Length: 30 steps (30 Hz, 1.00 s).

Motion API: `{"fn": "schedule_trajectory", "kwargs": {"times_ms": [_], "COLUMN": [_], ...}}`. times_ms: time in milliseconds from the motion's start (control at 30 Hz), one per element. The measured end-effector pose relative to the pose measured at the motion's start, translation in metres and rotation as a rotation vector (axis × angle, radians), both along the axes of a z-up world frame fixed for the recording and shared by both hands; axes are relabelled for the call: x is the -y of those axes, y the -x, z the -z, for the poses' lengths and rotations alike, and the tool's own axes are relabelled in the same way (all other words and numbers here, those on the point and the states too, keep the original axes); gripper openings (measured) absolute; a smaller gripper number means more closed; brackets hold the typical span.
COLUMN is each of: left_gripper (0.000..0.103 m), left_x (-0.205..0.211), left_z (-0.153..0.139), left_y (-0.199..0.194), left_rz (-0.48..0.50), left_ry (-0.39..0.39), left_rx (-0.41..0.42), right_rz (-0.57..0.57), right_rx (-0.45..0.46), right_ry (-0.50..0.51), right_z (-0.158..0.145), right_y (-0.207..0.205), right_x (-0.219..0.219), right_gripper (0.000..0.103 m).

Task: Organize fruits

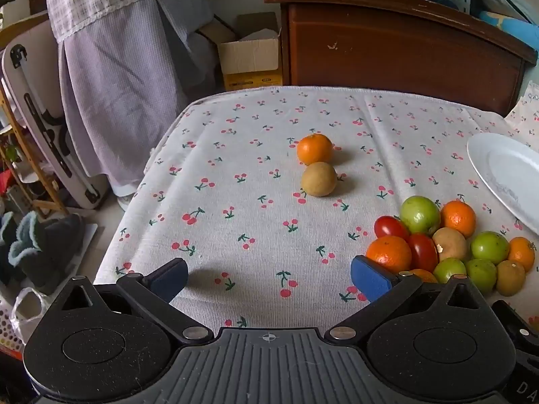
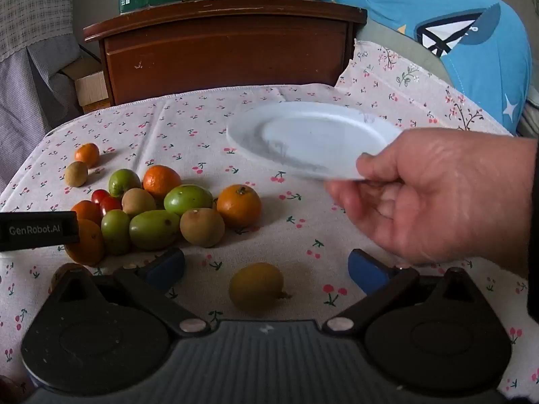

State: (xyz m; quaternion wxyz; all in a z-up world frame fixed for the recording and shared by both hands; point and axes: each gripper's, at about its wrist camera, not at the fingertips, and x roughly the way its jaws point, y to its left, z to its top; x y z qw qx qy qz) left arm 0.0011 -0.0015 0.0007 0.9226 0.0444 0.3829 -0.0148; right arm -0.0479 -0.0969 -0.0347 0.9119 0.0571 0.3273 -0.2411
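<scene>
Between the spread right tongs [image 2: 266, 271], just ahead of their blue pads, lies a yellowish fruit [image 2: 256, 286] on the counter [image 2: 303, 235], its stem end pointing right. Left tongs [image 1: 269, 277], also spread and empty, sit farther off beside the fruit pile [image 1: 451, 245]. A bare hand [image 2: 434, 195] holds the white plate [image 2: 310, 138] beyond.

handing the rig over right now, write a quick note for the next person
Left tongs: open, empty, above the cherry-print tablecloth.
Right tongs: open, empty, a lone yellow-brown round fruit on the cloth between the fingers.
A bare hand holds the empty round white plate by its rim, tilted above the cloth.
Mixed pile of oranges, green fruits, red tomatoes and brown fruits sits unsorted on the cloth; one small orange and one brown round fruit lie apart.
Done: no fruit on the plate.
Left: all of the sorting.
</scene>
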Motion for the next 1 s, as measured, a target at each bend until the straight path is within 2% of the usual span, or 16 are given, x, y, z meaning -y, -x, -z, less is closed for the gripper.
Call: {"fn": "schedule_trajectory", "kwargs": {"times_ms": [200, 600, 800, 1000], "left_gripper": [0.103, 0.103, 0.103, 0.103], "left_x": [-0.001, -0.009, -0.016, -0.015], "left_z": [-0.001, -0.012, -0.020, -0.024], "left_y": [0.002, 0.001, 0.002, 0.012], "left_rz": [0.005, -0.002, 0.009, 0.058], "left_ry": [-0.006, 0.007, 0.044, 0.038], "left_rx": [-0.008, -0.078, -0.110, -0.154], "right_rz": [0.000, -0.001, -0.001, -0.001], "right_rx": [0.008, 0.006, 0.006, 0.007], "right_ry": [0.004, 0.004, 0.004, 0.004], "right_z": [-0.001, -0.001, -0.001, -0.001], "right_y": [0.000, 0.000, 0.000, 0.001], "right_x": [-0.003, 0.000, 0.001, 0.001], "right_gripper": [0.102, 0.102, 0.102, 0.102]}}
